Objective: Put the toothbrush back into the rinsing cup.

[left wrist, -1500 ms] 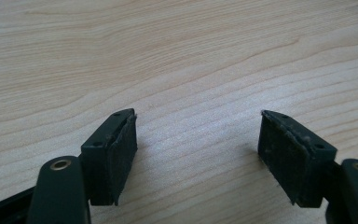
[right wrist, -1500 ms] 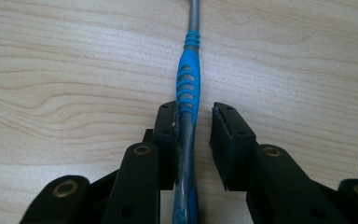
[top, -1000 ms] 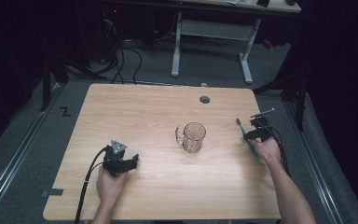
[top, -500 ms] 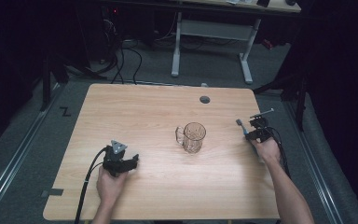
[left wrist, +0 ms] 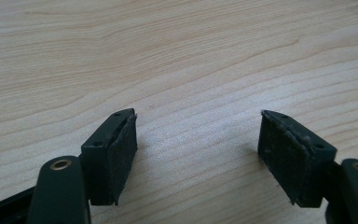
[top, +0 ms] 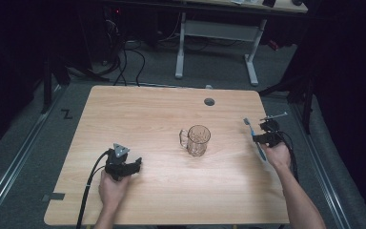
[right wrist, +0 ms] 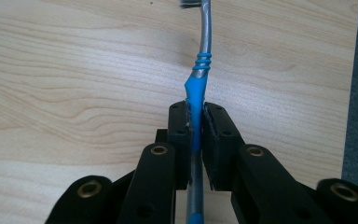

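A blue and grey toothbrush (top: 256,139) is clamped in my right gripper (top: 266,137) near the table's right edge; its head points to the far side. In the right gripper view the pads (right wrist: 179,140) press on the blue handle of the toothbrush (right wrist: 198,88), bristle end away from me. A clear glass mug (top: 196,140) with a handle on its left stands upright at the table's middle. My left gripper (top: 132,167) rests low at the front left, held by a hand. Its jaws stand wide apart over bare wood, with nothing between the pads (left wrist: 121,156).
The wooden table (top: 138,109) has a round cable hole (top: 209,101) near its far edge. A black cable (top: 88,191) trails from the left gripper off the front edge. A white desk frame (top: 217,33) and cables stand on the floor beyond.
The right gripper with the toothbrush has shifted only slightly; the left gripper and the mug have stayed put.
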Demonstrator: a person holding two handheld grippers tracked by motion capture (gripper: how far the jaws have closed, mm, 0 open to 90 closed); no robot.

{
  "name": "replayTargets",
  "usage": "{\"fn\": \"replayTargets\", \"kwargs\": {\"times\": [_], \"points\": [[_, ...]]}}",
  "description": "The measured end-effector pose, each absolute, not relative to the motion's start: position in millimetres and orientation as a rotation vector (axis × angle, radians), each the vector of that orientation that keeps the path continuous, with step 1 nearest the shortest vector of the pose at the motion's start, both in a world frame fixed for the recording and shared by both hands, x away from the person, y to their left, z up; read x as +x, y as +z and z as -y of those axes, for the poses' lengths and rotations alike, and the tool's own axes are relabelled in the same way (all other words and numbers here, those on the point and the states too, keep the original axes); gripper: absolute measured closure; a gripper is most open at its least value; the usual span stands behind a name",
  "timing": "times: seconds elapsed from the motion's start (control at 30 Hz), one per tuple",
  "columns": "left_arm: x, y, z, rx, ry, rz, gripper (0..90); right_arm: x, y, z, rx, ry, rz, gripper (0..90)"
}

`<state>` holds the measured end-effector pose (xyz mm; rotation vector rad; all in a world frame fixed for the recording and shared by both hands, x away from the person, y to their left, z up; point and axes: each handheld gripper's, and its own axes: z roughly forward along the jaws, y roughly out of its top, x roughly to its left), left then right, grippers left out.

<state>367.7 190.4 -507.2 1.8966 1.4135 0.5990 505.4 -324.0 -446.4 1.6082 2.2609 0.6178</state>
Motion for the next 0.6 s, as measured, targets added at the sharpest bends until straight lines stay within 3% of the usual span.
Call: {"fn": "replayTargets", "kwargs": {"times": [0.6], "points": [[367.6, -507.2, -189.4, 1.903, 0.608, -1.416, 29.0, 454.4, -422.8, 343.1, 1.538, 0.768, -2.200, 82.1]]}}
